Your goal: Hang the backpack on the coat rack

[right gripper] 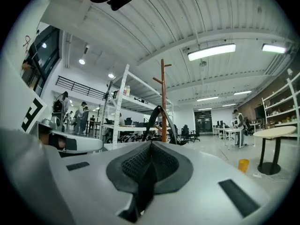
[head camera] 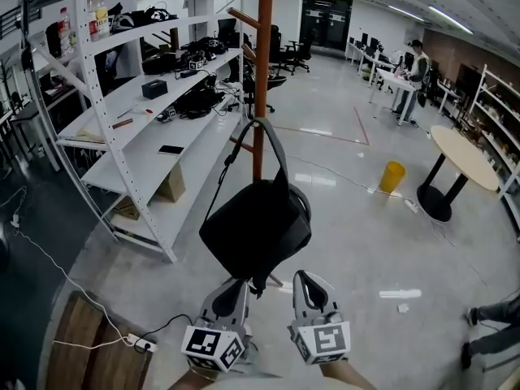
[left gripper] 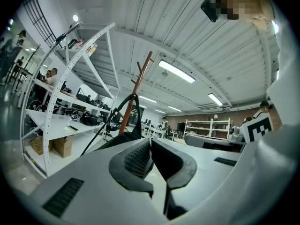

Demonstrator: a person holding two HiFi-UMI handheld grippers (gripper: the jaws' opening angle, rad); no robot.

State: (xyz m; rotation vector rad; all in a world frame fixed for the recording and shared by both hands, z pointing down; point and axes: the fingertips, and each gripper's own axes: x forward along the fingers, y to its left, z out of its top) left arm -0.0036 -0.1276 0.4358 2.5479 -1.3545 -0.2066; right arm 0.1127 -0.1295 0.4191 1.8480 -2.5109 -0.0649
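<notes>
Black woven cloth, soft and slumped: backpack (head camera: 256, 227) hanging against the brown pole of the coat rack (head camera: 262, 63), carried by its top loop (head camera: 275, 140), apparently hooked over a low peg, though exact seat of loop on peg hard to make out. Clear of the floor, bulging toward the bottom, thin shoulder strap (head camera: 221, 177) dangling at one side. Looks hung already, or very nearly. Left tongs (head camera: 233, 292) and right tongs (head camera: 309, 289) both low in the head view, near the bag's underside, gripping nothing: pads pressed together on each, no strap or cloth between. Likely to handle as a limp load of modest weight: prone to sag, fold where pinched and swing on its loop rather than keep a shape; not fragile, and probably not slippery given the weave. Best taken by the top loop, the one narrow, firmer part that the pads could close on fully. Body cloth probably too wide and slack for a sure pinch; shoulder strap apt to let the bag tip sideways. For any reseating, lift by the loop close beside the pole and steady the underside against swinging.
</notes>
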